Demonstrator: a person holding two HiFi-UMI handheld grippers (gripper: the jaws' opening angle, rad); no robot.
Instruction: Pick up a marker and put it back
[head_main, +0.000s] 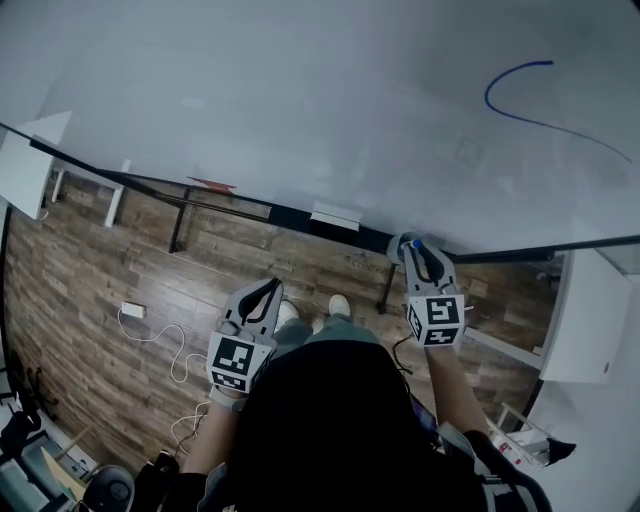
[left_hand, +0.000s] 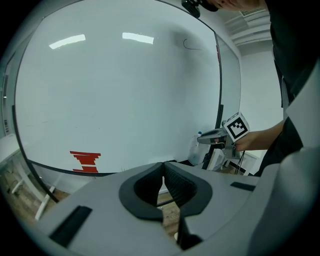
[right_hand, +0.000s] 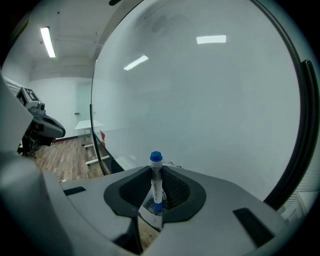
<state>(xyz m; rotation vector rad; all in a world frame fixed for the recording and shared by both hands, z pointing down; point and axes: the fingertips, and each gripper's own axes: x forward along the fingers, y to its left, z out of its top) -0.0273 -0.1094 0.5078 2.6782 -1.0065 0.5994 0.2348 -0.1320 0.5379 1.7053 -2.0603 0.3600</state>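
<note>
A white marker with a blue cap (right_hand: 156, 181) stands upright between the pads of my right gripper (right_hand: 157, 171), which is shut on it. In the head view that gripper (head_main: 418, 250) is held close to the lower edge of the whiteboard (head_main: 300, 90), with the blue cap (head_main: 416, 242) pointing at the board. A blue curved line (head_main: 520, 78) is drawn at the board's upper right. My left gripper (head_main: 266, 294) hangs lower and to the left over the floor. Its jaws meet at the tips with nothing in them (left_hand: 163, 168).
A red striped item (left_hand: 86, 161) and a white block (head_main: 335, 216) sit along the whiteboard's bottom rail. White tables stand at the left (head_main: 25, 165) and right (head_main: 590, 315). Cables and a white adapter (head_main: 133, 310) lie on the wood floor. The person's shoes (head_main: 340, 305) are below.
</note>
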